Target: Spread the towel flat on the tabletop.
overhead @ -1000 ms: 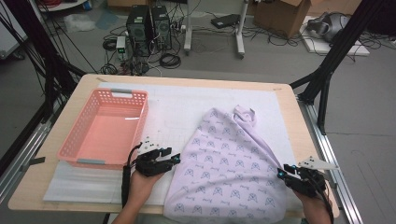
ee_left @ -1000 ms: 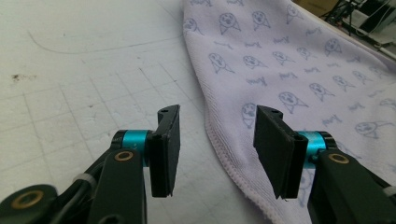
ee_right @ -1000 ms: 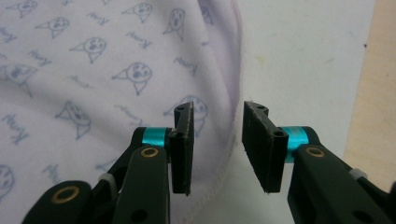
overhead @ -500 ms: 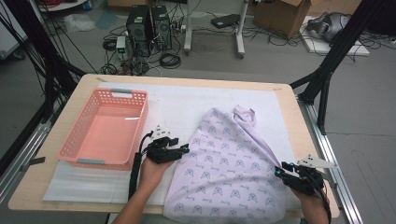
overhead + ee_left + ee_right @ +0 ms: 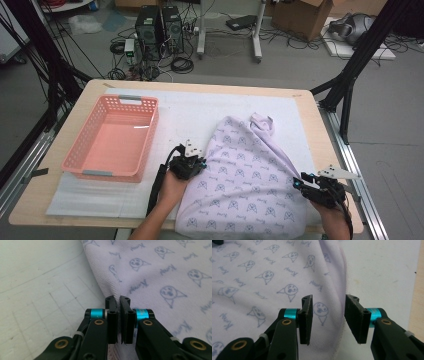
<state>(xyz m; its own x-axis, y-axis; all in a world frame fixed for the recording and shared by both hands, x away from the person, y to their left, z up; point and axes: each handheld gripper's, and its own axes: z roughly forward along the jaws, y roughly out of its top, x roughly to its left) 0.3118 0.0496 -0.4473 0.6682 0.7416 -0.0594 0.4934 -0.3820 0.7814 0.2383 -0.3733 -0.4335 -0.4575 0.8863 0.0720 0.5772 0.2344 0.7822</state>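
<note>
The left gripper (image 5: 119, 305) has its 2 jaws pressed together on the left edge of the garment (image 5: 245, 185); the left gripper view shows the lilac cloth puckering up into the narrow slit between them, so the pinch looks made. These jaws have just been closing, with the hem between them.

The right gripper (image 5: 329, 315) has its 2 jaws apart, straddling the garment's right edge: the stitched hem runs through the gap, and neither pad presses on it. In the high view this gripper (image 5: 306, 184) sits at the garment's right side, toward its lower corner, while the left gripper (image 5: 192, 162) sits at the left side, a little higher up.

The garment, printed with small faces, lies spread on the white mat (image 5: 200, 112), its neck end pointing away from the person and its wide hem at the near edge of the mat. The pink basket (image 5: 82, 161) stands well left of the garment, and nothing lies in it.

As a judgement, the work is at an early stage: 1 of 2 grips is taken, and the right one is lined up but not closed. Lifting or folding the garment, and perhaps moving it to the basket, still lies ahead.
</note>
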